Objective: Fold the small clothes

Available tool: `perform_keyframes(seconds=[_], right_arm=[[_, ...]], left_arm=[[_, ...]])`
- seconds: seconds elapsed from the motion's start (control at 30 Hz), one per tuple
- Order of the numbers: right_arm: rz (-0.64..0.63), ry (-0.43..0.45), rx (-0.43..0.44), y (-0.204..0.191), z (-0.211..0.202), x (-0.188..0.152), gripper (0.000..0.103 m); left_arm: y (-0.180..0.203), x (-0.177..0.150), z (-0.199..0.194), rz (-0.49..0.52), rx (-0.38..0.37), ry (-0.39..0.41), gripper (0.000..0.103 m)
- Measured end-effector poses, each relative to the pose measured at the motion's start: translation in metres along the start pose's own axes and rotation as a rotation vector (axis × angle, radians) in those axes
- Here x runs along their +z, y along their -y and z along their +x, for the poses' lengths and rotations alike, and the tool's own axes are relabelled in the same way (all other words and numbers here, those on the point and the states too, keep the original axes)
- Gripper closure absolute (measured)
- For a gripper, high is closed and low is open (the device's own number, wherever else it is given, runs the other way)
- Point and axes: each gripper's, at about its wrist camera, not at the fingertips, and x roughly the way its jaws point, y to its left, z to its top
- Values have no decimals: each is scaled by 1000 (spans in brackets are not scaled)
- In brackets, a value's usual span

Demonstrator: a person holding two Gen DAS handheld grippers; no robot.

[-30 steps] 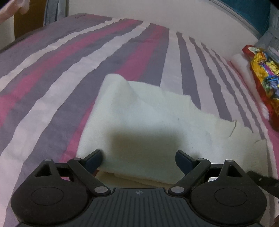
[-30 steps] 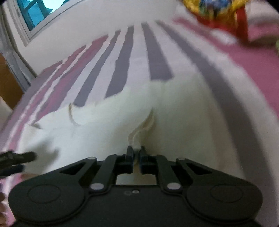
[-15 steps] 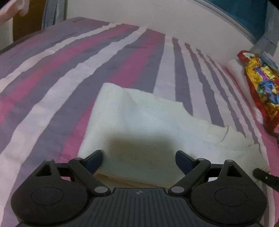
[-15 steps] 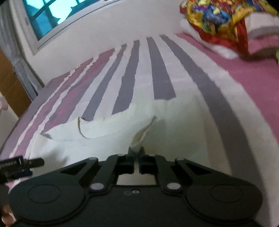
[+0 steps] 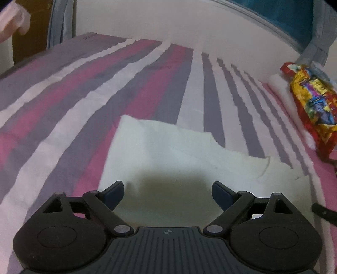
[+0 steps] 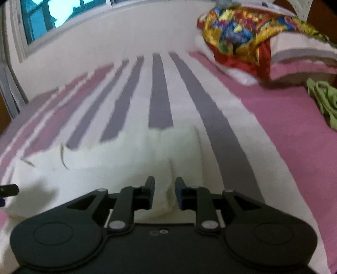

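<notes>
A small cream-white garment (image 5: 172, 160) lies folded over on the striped bedsheet (image 5: 105, 88). My left gripper (image 5: 167, 190) hovers just above its near edge with the jaws wide apart and empty. In the right wrist view the same garment (image 6: 118, 162) lies in front of my right gripper (image 6: 165, 189), whose jaws stand a little apart with a ridge of the cloth between them, not pinched. The tip of the right gripper shows at the right edge of the left wrist view (image 5: 324, 212).
A colourful red and yellow cloth (image 5: 311, 101) lies on a white pillow (image 5: 280, 88) at the right; it shows in the right wrist view (image 6: 242, 33) too. A green garment (image 6: 324, 101) lies on the pink sheet at far right. A wall and window (image 6: 52, 12) lie beyond the bed.
My right gripper was shut on a fold of the garment and has opened, letting the cloth drop flat. Both grippers have drawn back a little. The left jaws stayed wide open.
</notes>
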Motion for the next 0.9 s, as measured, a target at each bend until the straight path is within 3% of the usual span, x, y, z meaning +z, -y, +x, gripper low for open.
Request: perform_keyframes(seconds=[0.13,0.2,0.27,0.33,0.53,0.63,0.8,0.9], right_arm=[[-39,-50,63,-18,15,11,81],[-62,-111,50,-23,35,9,83],[-72,-170,18,-20,55,4,84],[-79,-174,17,-19,58,3,85],[-102,-139,45,-23,28,-3,82],[-188,-176,1,-30,30,-17,82],[-159,-168,23,-32,9,-13,82],[-157,-156,52,-29,-16,-16,81]], left_arm=[[-3,11,27,-34,40,-22,13],[-7,7,44,-51,58,-73,13],[-5,0,49,-15,61,-66,13],[1,-5,46,35,75,-63,13],[10,-27,19,119,100,-44,13],[13,-39,10,153,118,-48,13],[5,-44,-11,79,92,-85,13],[5,-58,-34,111,80,-73,13]])
